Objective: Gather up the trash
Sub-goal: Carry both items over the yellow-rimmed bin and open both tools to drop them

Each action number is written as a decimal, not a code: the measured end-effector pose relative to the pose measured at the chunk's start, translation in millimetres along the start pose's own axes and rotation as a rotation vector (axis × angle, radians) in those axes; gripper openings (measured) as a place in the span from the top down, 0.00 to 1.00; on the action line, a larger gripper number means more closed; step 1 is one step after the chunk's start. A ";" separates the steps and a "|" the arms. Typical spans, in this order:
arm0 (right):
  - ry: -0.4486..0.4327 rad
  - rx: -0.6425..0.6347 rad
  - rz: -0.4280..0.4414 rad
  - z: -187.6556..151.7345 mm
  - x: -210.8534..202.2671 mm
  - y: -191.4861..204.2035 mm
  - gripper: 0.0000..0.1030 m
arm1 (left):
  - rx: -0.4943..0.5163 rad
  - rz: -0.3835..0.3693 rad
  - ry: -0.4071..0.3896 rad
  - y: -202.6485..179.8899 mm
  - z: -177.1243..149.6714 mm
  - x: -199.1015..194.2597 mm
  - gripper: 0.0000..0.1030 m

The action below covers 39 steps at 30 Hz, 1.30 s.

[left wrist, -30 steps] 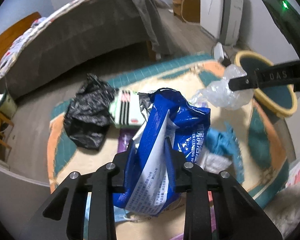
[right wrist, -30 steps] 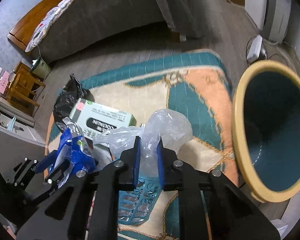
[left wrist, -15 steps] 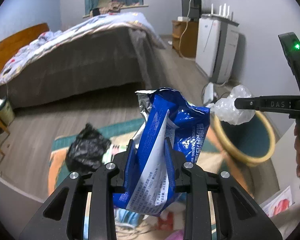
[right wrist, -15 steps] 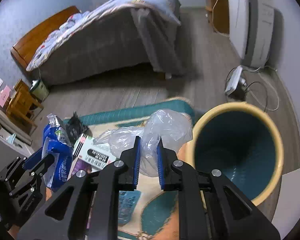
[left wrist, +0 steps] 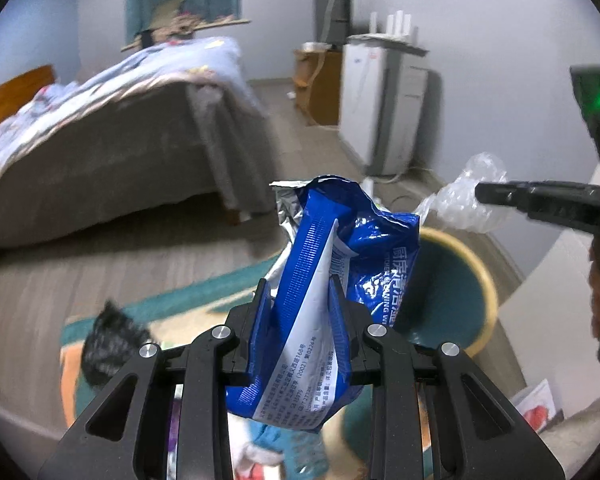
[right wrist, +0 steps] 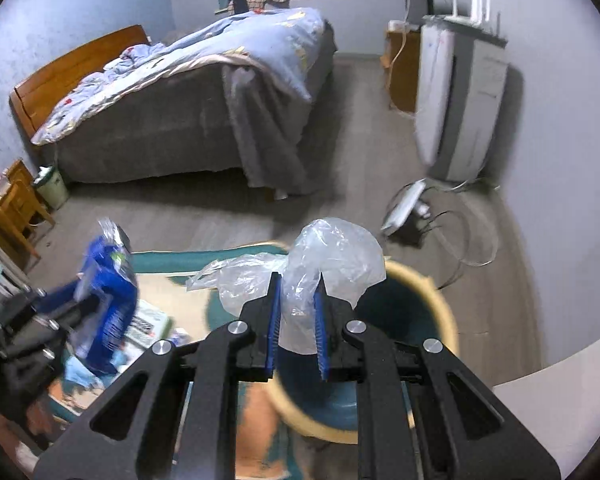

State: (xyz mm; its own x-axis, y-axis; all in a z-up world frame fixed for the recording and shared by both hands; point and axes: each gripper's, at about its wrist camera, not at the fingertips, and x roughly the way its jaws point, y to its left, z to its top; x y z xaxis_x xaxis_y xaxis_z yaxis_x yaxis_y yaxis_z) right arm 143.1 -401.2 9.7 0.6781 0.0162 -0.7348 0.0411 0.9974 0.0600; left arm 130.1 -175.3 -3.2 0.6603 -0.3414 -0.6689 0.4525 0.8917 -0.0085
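Bedroom floor of grey boards, with a patterned rug (left wrist: 204,300) laid before a bed (left wrist: 112,148) and a white appliance (left wrist: 384,104) by the far wall.

Left wrist view: the left gripper (left wrist: 300,296) is partly closed, both pads pressing a blue wipes packet (left wrist: 340,280), which stands up between them clear of the floor. A yellow-rimmed bin (left wrist: 480,276) with a teal inside sits just beyond the packet, off the rug's far right corner. The right gripper (left wrist: 480,196) reaches in from the right edge with a clear plastic bag (left wrist: 464,200) above the bin. A black bag (left wrist: 108,328) lies at the rug's left edge.

Right wrist view: the right gripper (right wrist: 298,312) is nearly closed, pinching the clear plastic bag (right wrist: 332,260) directly over the bin (right wrist: 444,312) mouth. The left gripper (right wrist: 80,304) and its packet (right wrist: 108,280) hang over the rug, well to the left of the bin. Loose litter (right wrist: 148,324) lies on the rug.

Judgement: carrying to the bin is in hand. The next move calls for opening the right jaws over the mouth, then bringing the packet across.
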 end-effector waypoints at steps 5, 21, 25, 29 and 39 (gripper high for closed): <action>-0.008 0.049 -0.041 -5.5 -3.1 -32.7 0.86 | 0.095 -0.033 -0.037 -22.0 32.8 2.9 0.71; 0.114 0.177 -0.117 -37.8 67.5 -94.9 0.86 | 0.058 -0.180 0.029 -69.3 23.6 91.6 0.71; 0.160 0.183 -0.128 -48.6 80.0 -103.0 0.86 | 0.093 -0.200 0.064 -92.7 16.8 109.5 0.71; 0.178 0.212 -0.119 -53.2 85.8 -109.0 0.86 | 0.139 -0.199 0.100 -111.5 6.0 126.0 0.71; 0.194 0.230 -0.111 -55.4 86.9 -112.0 0.69 | 0.140 -0.193 0.122 -115.7 -1.4 138.3 0.58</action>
State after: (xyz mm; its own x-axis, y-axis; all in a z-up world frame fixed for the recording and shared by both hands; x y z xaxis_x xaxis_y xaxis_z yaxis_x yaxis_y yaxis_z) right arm 156.8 -507.6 -98.3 0.5085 -0.0566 -0.8592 0.2870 0.9519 0.1071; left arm 168.3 -325.2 -95.8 0.4801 -0.4553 -0.7498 0.6473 0.7608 -0.0474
